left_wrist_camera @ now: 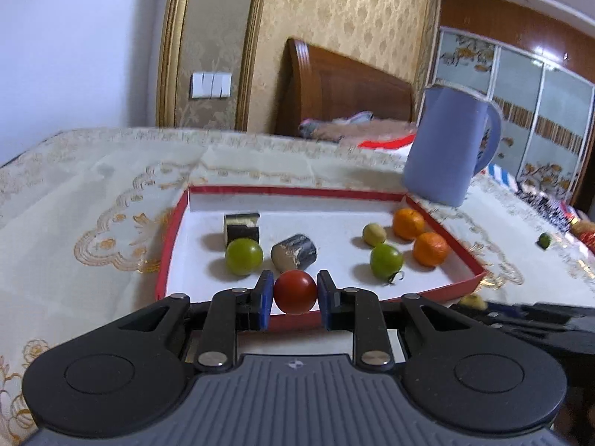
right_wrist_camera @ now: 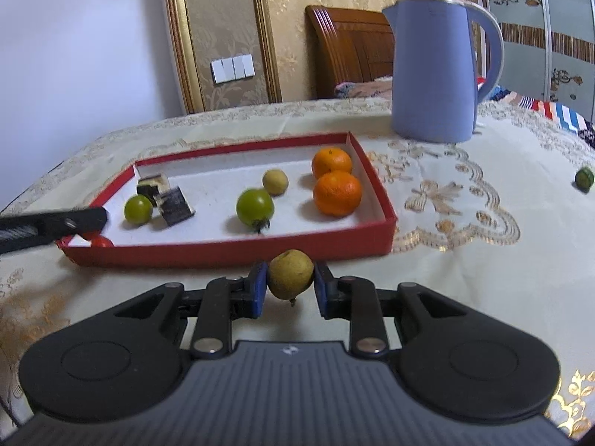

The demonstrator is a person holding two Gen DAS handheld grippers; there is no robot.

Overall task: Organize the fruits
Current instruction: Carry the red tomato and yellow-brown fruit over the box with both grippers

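A red-rimmed white tray [left_wrist_camera: 178,219] [right_wrist_camera: 375,182] lies on the tablecloth. In it are two green fruits [left_wrist_camera: 244,256] [left_wrist_camera: 386,260], two oranges [left_wrist_camera: 408,223] [left_wrist_camera: 430,249], a small yellow-brown fruit [left_wrist_camera: 374,234] and two dark wrapped blocks [left_wrist_camera: 293,253]. My left gripper [left_wrist_camera: 295,299] is shut on a red tomato [left_wrist_camera: 295,291] at the tray's near edge. My right gripper [right_wrist_camera: 290,285] is shut on a yellow-brown fruit [right_wrist_camera: 290,274], held above the cloth just in front of the tray. The left gripper's arm [right_wrist_camera: 48,225] shows at the tray's left corner.
A tall blue kettle [right_wrist_camera: 435,70] stands behind the tray's right end. A small green fruit [right_wrist_camera: 584,178] lies on the cloth far right. The embroidered tablecloth [right_wrist_camera: 465,204] covers the table. A bed and wardrobe stand behind.
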